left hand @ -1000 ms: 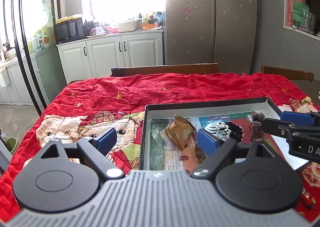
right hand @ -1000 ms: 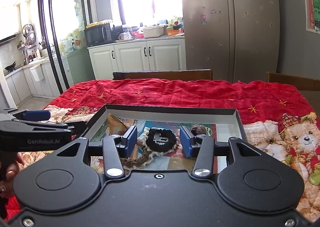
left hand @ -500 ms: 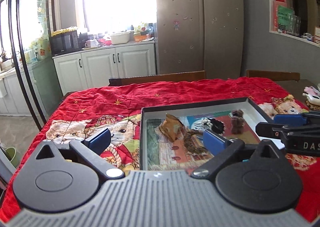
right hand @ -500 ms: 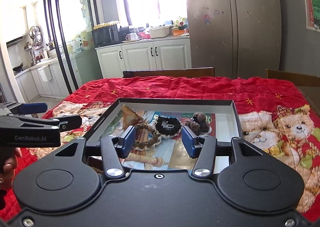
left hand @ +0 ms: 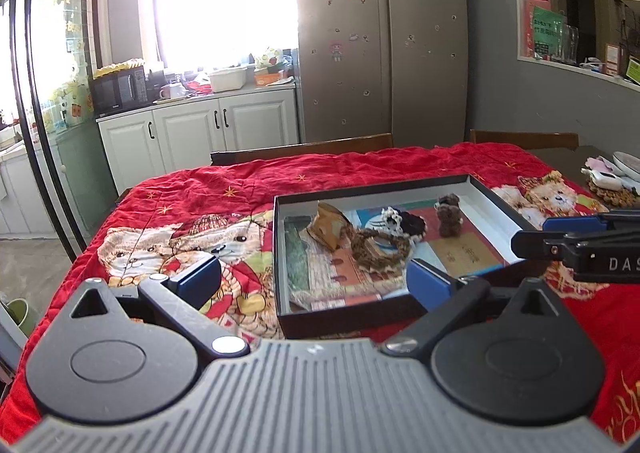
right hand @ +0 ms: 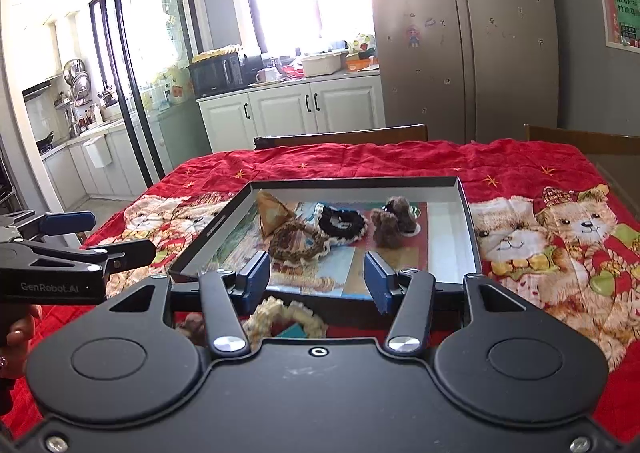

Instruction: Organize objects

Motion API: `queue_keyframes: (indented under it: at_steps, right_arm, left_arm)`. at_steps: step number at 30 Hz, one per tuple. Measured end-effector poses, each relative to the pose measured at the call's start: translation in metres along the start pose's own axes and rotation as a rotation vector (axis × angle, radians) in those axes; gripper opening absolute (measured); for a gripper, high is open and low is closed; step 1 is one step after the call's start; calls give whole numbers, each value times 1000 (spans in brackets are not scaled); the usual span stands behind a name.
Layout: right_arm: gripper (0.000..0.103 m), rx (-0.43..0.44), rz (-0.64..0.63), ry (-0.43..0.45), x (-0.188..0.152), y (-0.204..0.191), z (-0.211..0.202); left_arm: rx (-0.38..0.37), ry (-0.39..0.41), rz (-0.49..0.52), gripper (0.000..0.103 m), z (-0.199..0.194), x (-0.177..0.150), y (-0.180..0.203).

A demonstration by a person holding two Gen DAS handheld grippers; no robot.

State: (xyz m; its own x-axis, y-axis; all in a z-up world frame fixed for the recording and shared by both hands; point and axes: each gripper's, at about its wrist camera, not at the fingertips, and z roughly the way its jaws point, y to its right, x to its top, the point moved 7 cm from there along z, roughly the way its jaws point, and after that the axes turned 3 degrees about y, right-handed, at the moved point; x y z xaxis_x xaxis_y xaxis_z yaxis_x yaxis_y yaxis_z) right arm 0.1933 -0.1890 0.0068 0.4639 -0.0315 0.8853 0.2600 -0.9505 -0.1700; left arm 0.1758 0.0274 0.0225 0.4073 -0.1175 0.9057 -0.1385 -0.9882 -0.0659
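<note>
- The left gripper hangs with its blue pads spread wide and nothing between them, low over the red bear-print cloth covering the worktop, at the near-left corner of the tray
- The shallow black tray sits in the middle of the cloth; inside lie, from left, a tan folded pouch, a brown braided scrunchie, a black scrunchie and a small brown plush toy
- The right gripper also stands apart and empty, hanging just above the tray's near rim
- A cream crocheted scrunchie lies outside the tray on the cloth, directly under and just behind the right gripper's pads; a small brownish item beside it is too hidden to name
- Judged from this, the cream scrunchie is the likely next pick: it lies flat with no long axis, below the right gripper, which is much the nearer; the move would be down and slightly back, then forward over the rim
</note>
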Motion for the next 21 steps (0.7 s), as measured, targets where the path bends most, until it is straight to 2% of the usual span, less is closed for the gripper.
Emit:
queue_keyframes:
  at_steps: [6,14,21]
  right_arm:
    - [51,5,-12,0,-14,-5,-12]
    - [51,17,-16,-12,-39,-7,-26]
    - [51,21,-17,-18,-57,-6,-23]
  left_arm:
    - [-50,-4,-7,103,-10,-15,-1]
    - [-72,-21,-26,103,-14,-35,-8]
    - [-113,-47,19,103,-7,-55,3]
